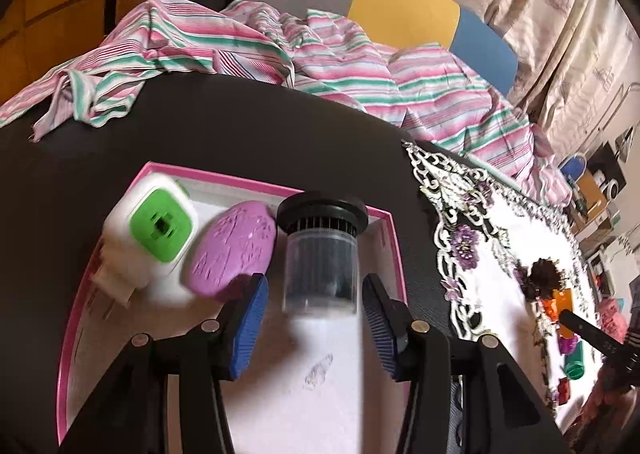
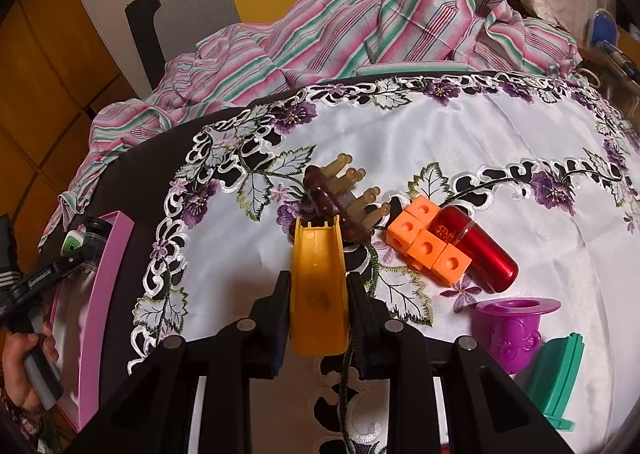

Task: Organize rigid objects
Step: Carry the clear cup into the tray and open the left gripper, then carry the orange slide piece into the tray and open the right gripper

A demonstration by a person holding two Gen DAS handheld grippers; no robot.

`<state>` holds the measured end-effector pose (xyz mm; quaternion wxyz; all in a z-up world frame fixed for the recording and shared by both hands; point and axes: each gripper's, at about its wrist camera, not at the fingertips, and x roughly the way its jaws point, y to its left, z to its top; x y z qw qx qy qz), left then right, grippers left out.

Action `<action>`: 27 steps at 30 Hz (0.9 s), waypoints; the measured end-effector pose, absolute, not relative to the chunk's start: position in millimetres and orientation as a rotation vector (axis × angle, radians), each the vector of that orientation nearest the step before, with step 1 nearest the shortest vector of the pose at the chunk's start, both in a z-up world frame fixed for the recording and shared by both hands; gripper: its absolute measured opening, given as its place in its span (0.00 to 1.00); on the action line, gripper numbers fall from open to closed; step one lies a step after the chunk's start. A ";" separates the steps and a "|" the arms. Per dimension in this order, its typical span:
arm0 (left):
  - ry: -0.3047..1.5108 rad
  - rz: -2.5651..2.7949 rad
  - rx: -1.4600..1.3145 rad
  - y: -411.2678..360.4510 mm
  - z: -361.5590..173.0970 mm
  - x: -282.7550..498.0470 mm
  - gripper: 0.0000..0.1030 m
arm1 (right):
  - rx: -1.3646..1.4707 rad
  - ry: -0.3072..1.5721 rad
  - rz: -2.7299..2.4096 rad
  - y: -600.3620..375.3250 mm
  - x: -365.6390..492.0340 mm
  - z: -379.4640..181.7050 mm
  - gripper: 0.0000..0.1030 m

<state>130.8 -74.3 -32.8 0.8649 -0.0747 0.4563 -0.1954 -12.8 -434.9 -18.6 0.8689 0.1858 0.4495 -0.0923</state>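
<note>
Pink-rimmed box point(image 1: 390, 238) near the desk's left edge already holds white-green plug point(image 1: 150, 232), purple oval point(image 1: 234, 250), clear vial point(image 1: 320, 266) | left gripper point(image 1: 316, 310) gapes around vial, apparently not touching | right gripper point(image 2: 319, 306) clamps yellow piece point(image 2: 318, 286) over embroidered cloth point(image 2: 500, 142) | we judge orange cubes point(image 2: 428, 244), red capsule point(image 2: 476, 254), brown comb point(image 2: 332, 198) remain unsorted

Both grippers are black plastic with silver round screws; the left gripper point(image 1: 316, 306) carries ribbed blue pads point(image 1: 251, 324); the right gripper point(image 2: 318, 296) has dark ones.
</note>
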 end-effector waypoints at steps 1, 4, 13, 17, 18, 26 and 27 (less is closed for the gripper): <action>0.949 -0.403 -0.160 -71.3 -31.1 126.4 0.48 | 0.388 0.937 -0.192 -434.5 -12.8 -17.8 0.26; 0.936 -0.386 -0.178 -59.9 -27.8 111.0 0.48 | 0.382 0.928 -0.190 -432.7 -13.3 -15.5 0.26; 0.966 -0.375 -0.242 -33.4 -37.4 74.4 0.48 | 0.329 0.941 -0.180 -422.0 -11.1 -16.1 0.26; 0.963 -0.384 -0.260 -29.6 -37.7 64.8 0.48 | 0.303 0.971 -0.182 -418.4 -9.7 -20.2 0.26; 0.964 -0.391 -0.266 -28.6 -37.8 62.6 0.48 | 0.297 0.978 -0.182 -417.6 -9.2 -21.2 0.26; 0.961 -0.412 -0.273 -29.6 -35.0 53.2 0.48 | 0.239 1.067 -0.209 -413.4 -3.1 -35.9 0.26; 0.960 -0.415 -0.273 -29.7 -34.9 52.1 0.48 | 0.243 1.070 -0.206 -413.7 -3.3 -37.0 0.25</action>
